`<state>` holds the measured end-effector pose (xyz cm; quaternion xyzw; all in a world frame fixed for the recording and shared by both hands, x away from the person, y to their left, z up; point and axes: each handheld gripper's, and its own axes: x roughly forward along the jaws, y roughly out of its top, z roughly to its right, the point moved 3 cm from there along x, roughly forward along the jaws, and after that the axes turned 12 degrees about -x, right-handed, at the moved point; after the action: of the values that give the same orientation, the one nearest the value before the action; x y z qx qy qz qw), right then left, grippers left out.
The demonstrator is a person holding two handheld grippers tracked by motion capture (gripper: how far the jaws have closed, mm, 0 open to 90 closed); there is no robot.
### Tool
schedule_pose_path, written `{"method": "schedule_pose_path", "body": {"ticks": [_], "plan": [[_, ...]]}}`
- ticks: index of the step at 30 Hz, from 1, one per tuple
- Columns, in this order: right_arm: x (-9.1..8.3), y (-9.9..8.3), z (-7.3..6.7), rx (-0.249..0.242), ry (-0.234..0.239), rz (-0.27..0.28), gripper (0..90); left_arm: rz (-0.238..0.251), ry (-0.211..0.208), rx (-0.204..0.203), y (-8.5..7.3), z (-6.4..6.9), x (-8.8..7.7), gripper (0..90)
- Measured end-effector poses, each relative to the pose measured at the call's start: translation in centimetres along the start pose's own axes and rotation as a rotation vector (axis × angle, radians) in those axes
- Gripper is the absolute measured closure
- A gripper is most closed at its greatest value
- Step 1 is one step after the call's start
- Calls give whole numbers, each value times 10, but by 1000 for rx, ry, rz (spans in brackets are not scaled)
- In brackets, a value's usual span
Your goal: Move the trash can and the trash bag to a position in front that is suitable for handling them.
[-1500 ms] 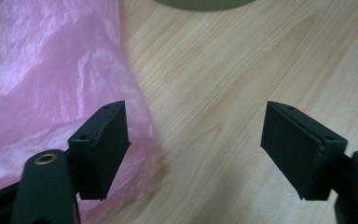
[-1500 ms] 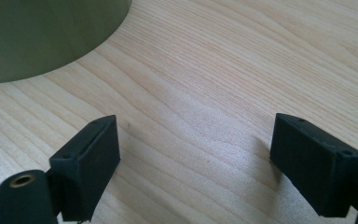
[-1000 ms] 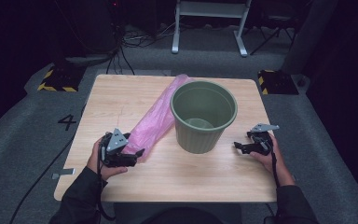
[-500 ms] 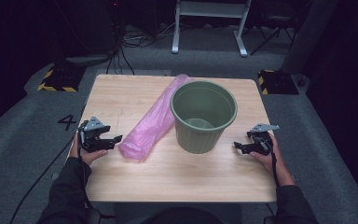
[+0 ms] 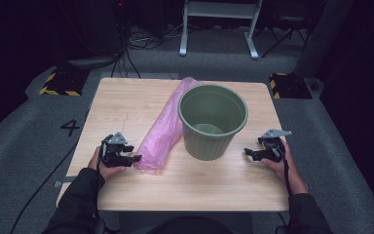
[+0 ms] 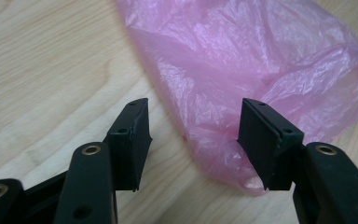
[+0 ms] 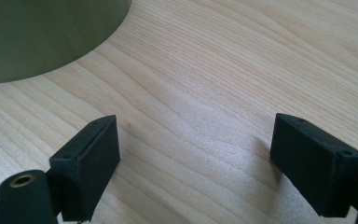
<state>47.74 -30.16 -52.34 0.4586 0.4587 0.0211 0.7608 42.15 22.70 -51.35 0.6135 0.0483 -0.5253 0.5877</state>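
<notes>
A crumpled pink plastic bag [image 5: 163,131] lies lengthwise on the wooden table [image 5: 121,105], just left of an upright green bin [image 5: 213,122]. My left gripper [image 5: 135,158] rests low at the bag's near end. In the left gripper view its jaws [image 6: 198,140] stand apart and have just been closing, with the bag's corner [image 6: 223,158] between them and against one pad [image 6: 261,140]. The other pad is clear of it. My right gripper [image 5: 248,153] sits open on the table right of the bin, with bare wood between its pads [image 7: 196,163]. The bin's wall [image 7: 37,37] is ahead of it.
The table's near edge runs just below both hands. Dark floor with cables, a yellow-black marker block [image 5: 58,83] and a white stand [image 5: 219,24] lie beyond the far edge.
The left gripper swung out left of the bag's near end, then came back right and lower to it, with narrower jaws. The right gripper and the bin have not moved.
</notes>
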Motion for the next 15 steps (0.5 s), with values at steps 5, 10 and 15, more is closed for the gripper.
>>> {"method": "schedule_pose_path", "body": {"ticks": [5, 10, 15], "plan": [[0, 0, 0, 1, -1, 0, 157, 6, -23, 60, 2, 25, 6, 474], [0, 0, 0, 3, -2, 0, 157, -9, -49, 106, 4, 47, 15, 548], [0, 0, 0, 3, -1, 0, 157, -43, -58, 177, 7, 70, 29, 637]]}}
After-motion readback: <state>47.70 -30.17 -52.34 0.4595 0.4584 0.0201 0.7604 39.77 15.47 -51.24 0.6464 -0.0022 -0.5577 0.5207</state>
